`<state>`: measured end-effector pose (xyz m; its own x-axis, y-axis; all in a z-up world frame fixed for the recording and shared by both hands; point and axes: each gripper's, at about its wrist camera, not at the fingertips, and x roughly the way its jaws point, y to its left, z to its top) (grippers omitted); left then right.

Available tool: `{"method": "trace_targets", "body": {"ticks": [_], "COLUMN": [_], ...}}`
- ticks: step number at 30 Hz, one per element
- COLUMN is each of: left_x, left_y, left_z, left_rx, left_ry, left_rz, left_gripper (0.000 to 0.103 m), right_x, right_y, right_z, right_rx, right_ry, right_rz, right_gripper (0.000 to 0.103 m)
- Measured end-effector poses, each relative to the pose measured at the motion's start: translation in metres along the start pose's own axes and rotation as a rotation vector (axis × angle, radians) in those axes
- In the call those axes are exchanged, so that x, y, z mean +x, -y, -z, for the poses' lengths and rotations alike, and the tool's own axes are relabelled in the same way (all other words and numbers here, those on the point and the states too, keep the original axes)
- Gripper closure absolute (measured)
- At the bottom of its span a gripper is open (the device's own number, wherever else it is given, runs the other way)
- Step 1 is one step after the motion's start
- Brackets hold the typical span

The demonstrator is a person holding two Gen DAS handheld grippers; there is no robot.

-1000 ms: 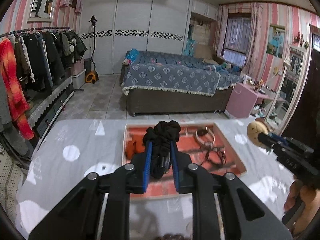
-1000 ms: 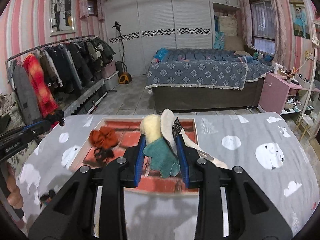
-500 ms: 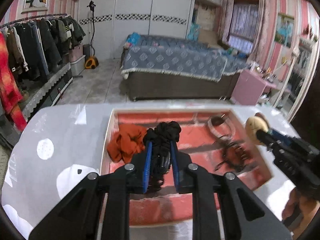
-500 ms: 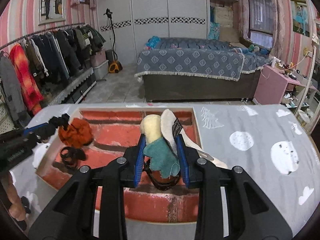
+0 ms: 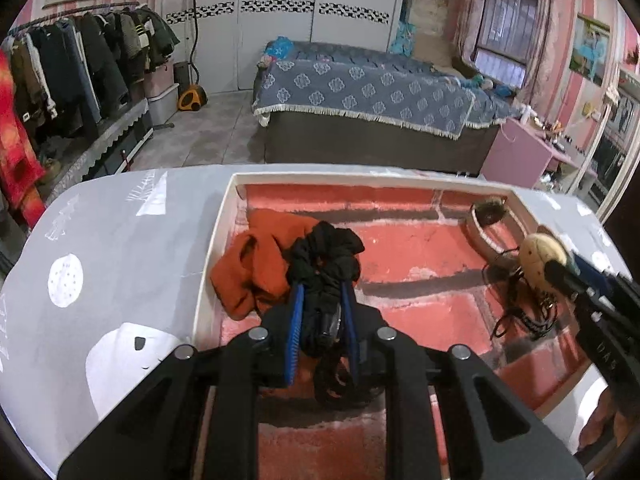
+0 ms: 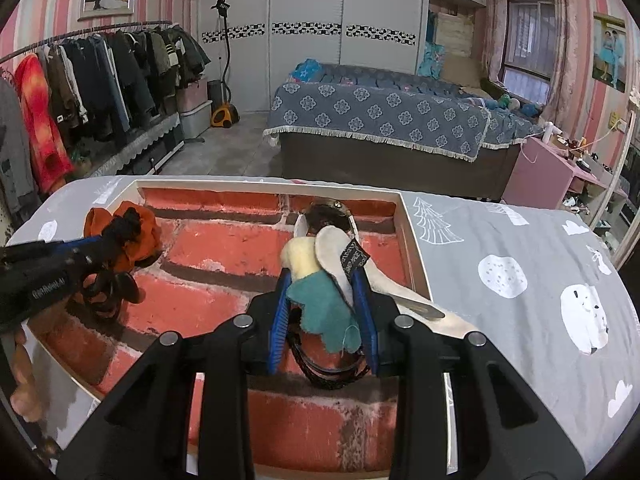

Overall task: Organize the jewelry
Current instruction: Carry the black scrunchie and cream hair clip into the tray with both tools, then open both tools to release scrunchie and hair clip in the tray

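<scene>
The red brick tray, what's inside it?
Inside the tray lie an orange scrunchie, a headband and tangled black cords. The left gripper holds a black scrunchie over it, hiding what is beneath.

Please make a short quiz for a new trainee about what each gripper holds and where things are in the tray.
1. True or false: the left gripper is shut on a black scrunchie.
2. What lies in the tray beside the black scrunchie? A) orange scrunchie B) a silver watch C) a blue comb
3. Fill in: the right gripper is shut on a plush hair clip, cream and ____ in colour.

Key: 1 true; 2 A; 3 teal.
</scene>
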<state>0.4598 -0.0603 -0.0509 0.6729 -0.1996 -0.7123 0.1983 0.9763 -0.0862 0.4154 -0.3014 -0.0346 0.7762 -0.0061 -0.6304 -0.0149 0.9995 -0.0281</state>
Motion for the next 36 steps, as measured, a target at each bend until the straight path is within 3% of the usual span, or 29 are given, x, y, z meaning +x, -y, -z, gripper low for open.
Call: {"method": "trace_targets", "body": {"ticks": [12,20,24,27,29,36], "left_x": [0.005,0.004,0.003,-0.001,-0.005,-0.028], "left_y": [-0.002,-0.003,-0.004,-0.004,-0.004,-0.005], "left_z": [0.000,0.000,0.000,-0.001,-0.002,-0.008], "left_rx": [0.002,-0.001,-0.003,-0.004,-0.008,-0.027], "left_ry": [-0.005,-0.005,-0.005,0.002,0.012,0.057], "left_rz": [-0.019,-0.039,-0.044,-0.046,-0.049,-0.034], "left_gripper": [0.079,0.071,0.065,0.063,0.050,0.033], "right_x": [0.003,0.010,0.009,0.005,-0.002,-0.028], "right_y": [-0.001,-0.011,-0.006,-0.008,-0.007,0.020], "right_z": [0.002,0.005,0.006,0.004,0.002,-0.010], "right_rx": [-0.011,-0.026,0.007,0.004,0.000,0.071], "right_ry": [0.005,-0.034,-0.040,-0.036,-0.015,0.063], "right_rz": [-0.004,-0.035,-0.074,-0.100,-0.097,-0.025], "right_gripper": [0.067,0.060,0.042,0.041,0.038,0.023]}}
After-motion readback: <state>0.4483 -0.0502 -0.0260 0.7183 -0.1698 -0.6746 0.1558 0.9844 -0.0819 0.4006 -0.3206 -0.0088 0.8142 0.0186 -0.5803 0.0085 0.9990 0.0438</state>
